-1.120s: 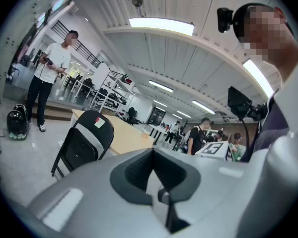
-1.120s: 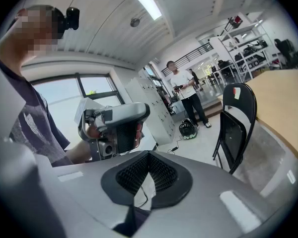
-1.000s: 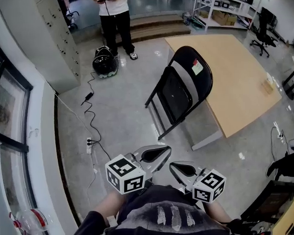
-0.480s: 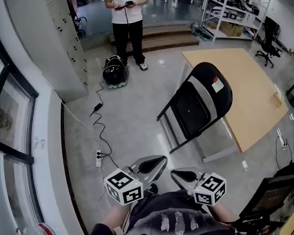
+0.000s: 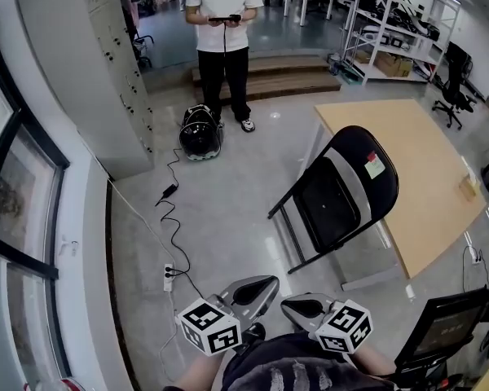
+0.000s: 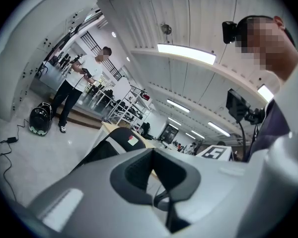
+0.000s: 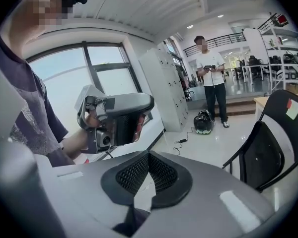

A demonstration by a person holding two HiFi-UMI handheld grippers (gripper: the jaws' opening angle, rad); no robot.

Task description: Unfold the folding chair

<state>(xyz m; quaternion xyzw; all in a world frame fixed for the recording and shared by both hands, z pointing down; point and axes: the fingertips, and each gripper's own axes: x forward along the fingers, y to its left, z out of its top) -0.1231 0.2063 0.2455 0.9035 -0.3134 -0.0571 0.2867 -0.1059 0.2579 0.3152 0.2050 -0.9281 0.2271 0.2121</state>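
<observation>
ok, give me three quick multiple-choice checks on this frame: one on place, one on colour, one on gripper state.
1. Where is the folding chair?
A) lying flat on the floor
B) folded, leaning against the wooden table
C) up on the steps

2. What is the chair's main colour?
A) red
B) white
C) black

3. The left gripper and right gripper are:
A) both shut and empty
B) both wide open
C) both clamped on the chair

Answers:
1 B: its backrest sits at the table's edge with its legs on the floor.
2 C: the seat, backrest and frame are black.
3 A: each gripper view shows the jaws together with nothing between them, well short of the chair.
</observation>
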